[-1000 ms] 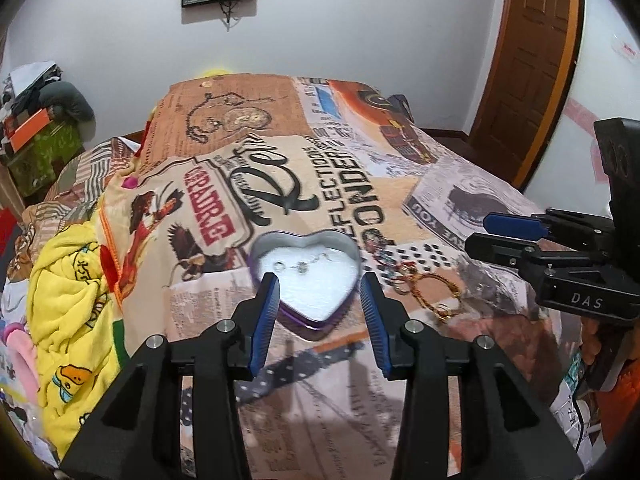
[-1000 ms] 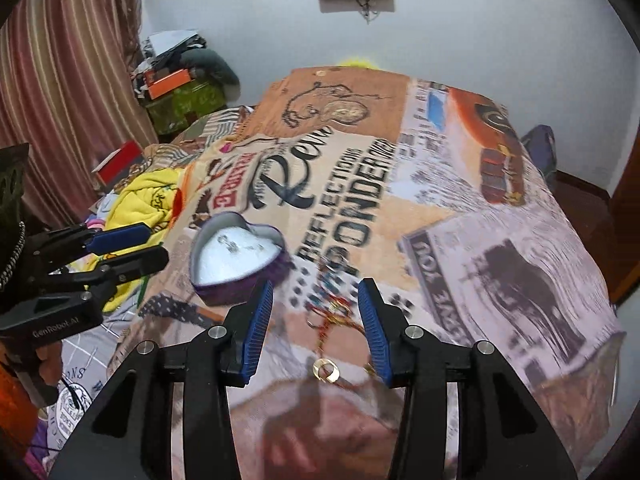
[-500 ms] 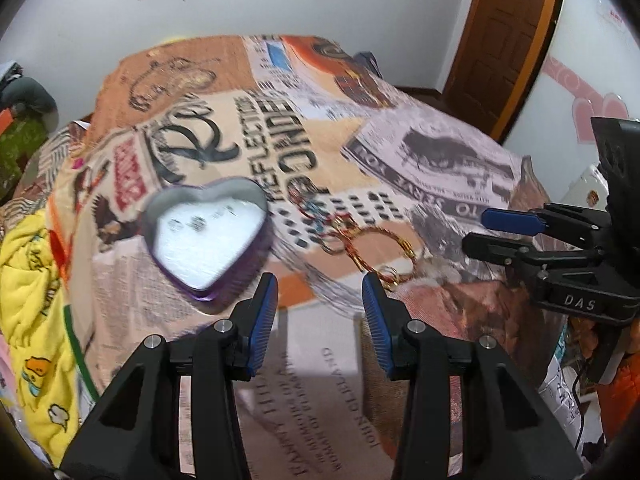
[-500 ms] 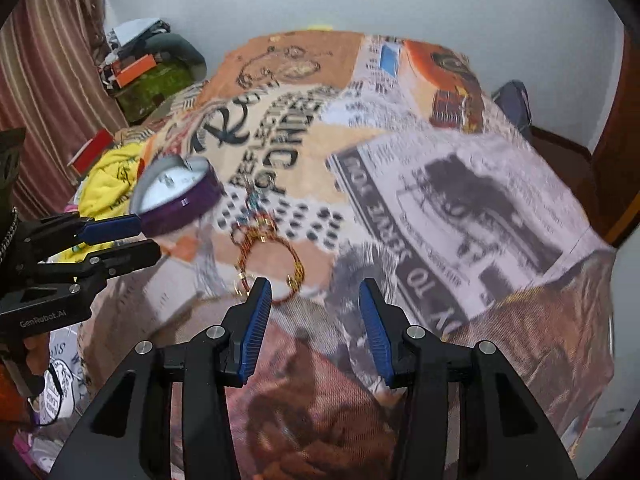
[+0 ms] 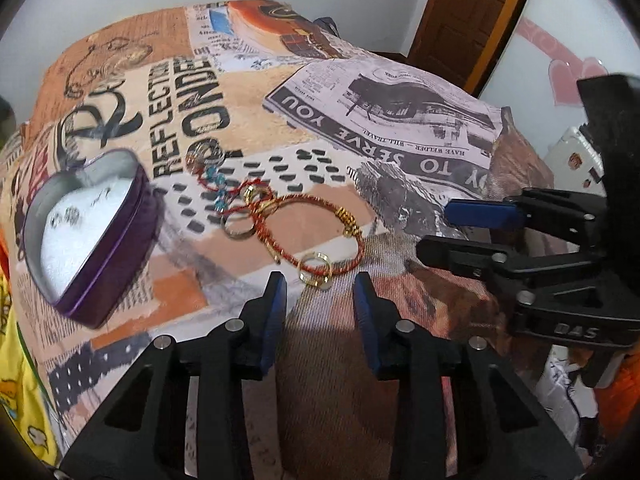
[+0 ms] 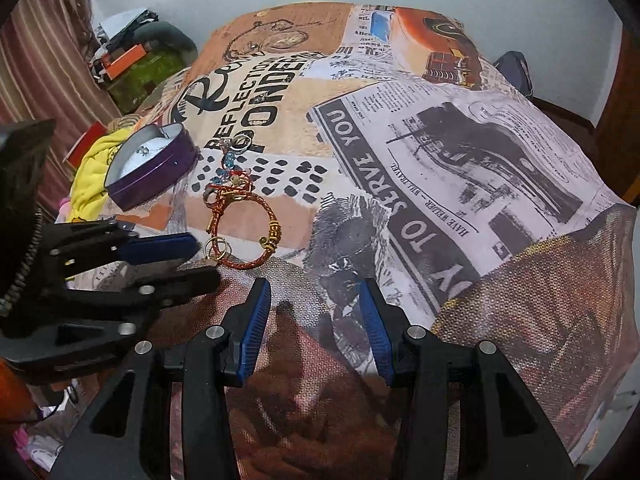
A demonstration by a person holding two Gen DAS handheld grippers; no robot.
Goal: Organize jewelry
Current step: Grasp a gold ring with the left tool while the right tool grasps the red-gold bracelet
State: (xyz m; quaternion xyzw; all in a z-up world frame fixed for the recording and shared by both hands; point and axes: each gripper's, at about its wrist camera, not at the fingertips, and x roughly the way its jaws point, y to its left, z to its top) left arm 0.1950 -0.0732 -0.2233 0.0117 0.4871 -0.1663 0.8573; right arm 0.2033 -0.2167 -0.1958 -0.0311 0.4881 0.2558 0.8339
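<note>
A purple heart-shaped tin (image 5: 100,236) (image 6: 154,174) lies open on the bedspread with small pieces inside. A red-and-gold braided bracelet (image 5: 352,258) (image 6: 262,236) lies right of it, with gold rings (image 5: 316,272) (image 6: 216,247) and a blue-beaded charm chain (image 5: 218,184) (image 6: 229,168). My left gripper (image 5: 320,286) (image 6: 192,258) is open and empty, its tips just short of the gold rings. My right gripper (image 6: 316,292) (image 5: 436,228) is open and empty, right of the bracelet.
The printed bedspread (image 6: 440,152) covers the whole bed. A yellow cloth (image 6: 94,168) (image 5: 24,392) hangs at the left edge. Clutter (image 6: 132,56) stands by the striped curtain. A wooden door (image 5: 472,12) is at the back right.
Both grippers have swung right and come closer to the bed. The left one moved from the heart tin to the bracelet and rings. Both stayed open.
</note>
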